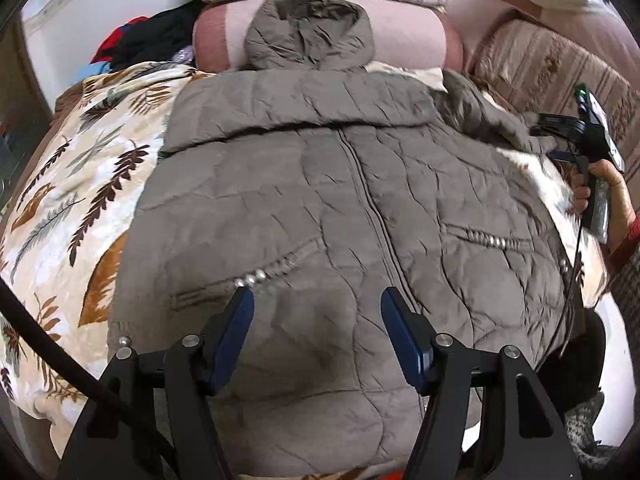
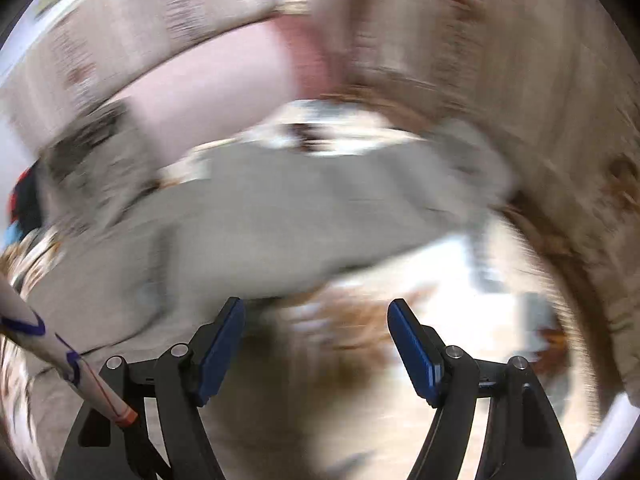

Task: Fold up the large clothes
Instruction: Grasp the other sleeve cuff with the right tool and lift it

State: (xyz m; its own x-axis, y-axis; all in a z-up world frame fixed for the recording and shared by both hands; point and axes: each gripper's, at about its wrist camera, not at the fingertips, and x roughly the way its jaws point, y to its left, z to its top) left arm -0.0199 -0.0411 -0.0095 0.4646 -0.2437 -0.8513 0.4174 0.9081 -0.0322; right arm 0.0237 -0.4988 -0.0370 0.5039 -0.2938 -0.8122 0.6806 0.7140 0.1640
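Jacket [image 1: 320, 184] lies front-up on the leaf-print blanket [image 1: 80, 184], spread flat for folding, I judge. My left gripper [image 1: 318, 320] hovers over its hem, jaws apart, empty. My right gripper [image 2: 316, 336], jaws apart, holds nothing; a sleeve [image 2: 360, 200] lies just beyond.

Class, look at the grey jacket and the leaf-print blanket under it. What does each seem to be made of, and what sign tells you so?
Jacket: probably padded synthetic fabric with a matte finish. It is puffy, with wavy quilting seams and fine creases.
Blanket: likely a plush fleece, soft and slightly fuzzy. The printed leaves have soft edges and it lies in thick, rounded folds. Neither fibre can be told for sure.
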